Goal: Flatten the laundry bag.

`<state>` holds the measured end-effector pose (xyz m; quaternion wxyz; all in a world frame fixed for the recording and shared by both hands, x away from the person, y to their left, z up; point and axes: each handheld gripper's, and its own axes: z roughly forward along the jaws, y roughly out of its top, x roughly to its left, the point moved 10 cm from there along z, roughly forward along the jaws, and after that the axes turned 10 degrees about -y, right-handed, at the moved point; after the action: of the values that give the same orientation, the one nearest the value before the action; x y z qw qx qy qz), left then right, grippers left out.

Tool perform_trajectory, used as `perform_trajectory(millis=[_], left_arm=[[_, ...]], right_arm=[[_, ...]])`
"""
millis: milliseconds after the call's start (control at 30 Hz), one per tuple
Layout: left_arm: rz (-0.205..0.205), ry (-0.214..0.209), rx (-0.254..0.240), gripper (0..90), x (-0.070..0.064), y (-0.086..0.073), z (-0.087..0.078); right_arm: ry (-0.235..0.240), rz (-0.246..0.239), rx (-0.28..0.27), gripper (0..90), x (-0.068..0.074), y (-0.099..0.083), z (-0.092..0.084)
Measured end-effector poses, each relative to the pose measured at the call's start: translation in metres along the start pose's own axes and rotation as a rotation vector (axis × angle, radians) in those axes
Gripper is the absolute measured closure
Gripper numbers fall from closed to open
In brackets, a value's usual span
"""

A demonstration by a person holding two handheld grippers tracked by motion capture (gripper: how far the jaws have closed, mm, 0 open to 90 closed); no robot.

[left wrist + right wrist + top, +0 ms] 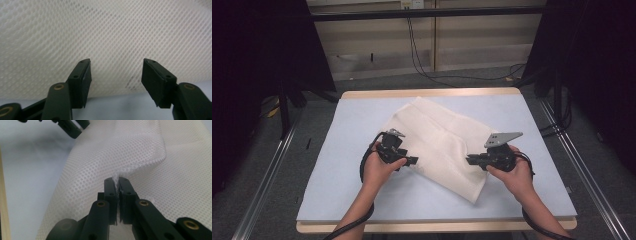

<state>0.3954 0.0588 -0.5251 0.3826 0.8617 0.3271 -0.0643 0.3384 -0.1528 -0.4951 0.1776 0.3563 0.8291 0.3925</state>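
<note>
- Your folded white mesh cloth [439, 142] lies slantwise across the middle of the pale blue table mat [337, 175], its far corner pointing toward the back edge and its near corner toward your right forearm.
- Your right gripper [469, 160] sits at the cloth's right-hand edge, jaws pressed together on a pinch of the mesh; in the right gripper view [117, 182] a thin ridge of the fabric stands up between the two black pads, and the cloth rises in a soft fold just behind them.
- Your left gripper [413, 161] rests at the cloth's left-hand edge, pointing in toward the fabric. In the left gripper view [116, 72] its jaws stand well apart with nothing clamped; the mesh spreads flat beyond and beneath the pads [82, 82], and a strip of the blue mat shows below them.
- The two grippers face each other across the lower half of the cloth, with your hands near the front of the table.
</note>
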Motion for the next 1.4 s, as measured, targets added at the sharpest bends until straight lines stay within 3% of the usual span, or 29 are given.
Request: perform_trajectory(millis=[167, 400, 467, 567, 700, 867, 967, 1067, 1100, 1133, 1200, 1267, 1300, 1333, 1400], left_arm=[[0.029, -0.019, 0.003, 33.3, -0.008, 0.006, 0.005], [0.061, -0.055, -0.008, 24.8, -0.023, 0.014, 0.018], [0.072, -0.047, -0.005, 21.5, -0.024, 0.017, 0.021], [0.071, -0.050, -0.006, 21.7, -0.028, 0.024, 0.026], [0.090, -0.050, 0.029, 23.3, -0.032, 0.029, 0.038], [0.095, -0.043, 0.050, 25.8, -0.027, 0.031, 0.050], [0.067, -0.038, -0.024, 27.1, -0.022, 0.044, 0.056], [0.072, -0.040, -0.002, 26.8, -0.021, 0.046, 0.062], [0.084, -0.051, 0.043, 26.5, -0.022, 0.044, 0.068], [0.087, -0.052, 0.047, 26.7, -0.022, 0.044, 0.071], [0.108, -0.058, 0.074, 29.5, -0.023, 0.043, 0.074], [0.161, -0.023, 0.116, 31.6, -0.023, 0.041, 0.077], [0.174, -0.008, 0.135, 37.1, -0.024, 0.040, 0.078], [0.227, -0.022, 0.170, 45.8, -0.027, 0.039, 0.080], [0.225, -0.015, 0.170, 50.1, -0.027, 0.039, 0.081]], right_arm=[[0.016, -0.042, 0.006, 86.1, 0.015, -0.005, 0.009], [0.024, -0.043, 0.017, 85.9, 0.022, -0.008, 0.017], [0.028, -0.042, 0.025, 85.8, 0.022, -0.009, 0.019], [0.022, -0.041, 0.035, 85.6, 0.020, -0.011, 0.020], [0.026, -0.030, 0.047, 85.4, 0.019, -0.013, 0.023], [0.025, -0.010, 0.062, 85.1, 0.014, -0.017, 0.026], [0.029, -0.002, 0.064, 85.1, 0.012, -0.020, 0.027], [0.030, 0.008, 0.070, 84.9, 0.011, -0.022, 0.027], [0.029, 0.008, 0.069, 84.9, 0.010, -0.022, 0.028], [0.029, 0.006, 0.068, 84.8, 0.010, -0.021, 0.028], [0.025, 0.002, 0.072, 84.6, 0.010, -0.021, 0.028], [0.026, 0.004, 0.072, 84.4, 0.010, -0.022, 0.028], [0.028, 0.018, 0.079, 83.4, 0.009, -0.022, 0.028], [0.025, 0.018, 0.083, 82.4, 0.007, -0.023, 0.028], [0.009, 0.020, 0.087, 80.3, 0.004, -0.023, 0.027]])
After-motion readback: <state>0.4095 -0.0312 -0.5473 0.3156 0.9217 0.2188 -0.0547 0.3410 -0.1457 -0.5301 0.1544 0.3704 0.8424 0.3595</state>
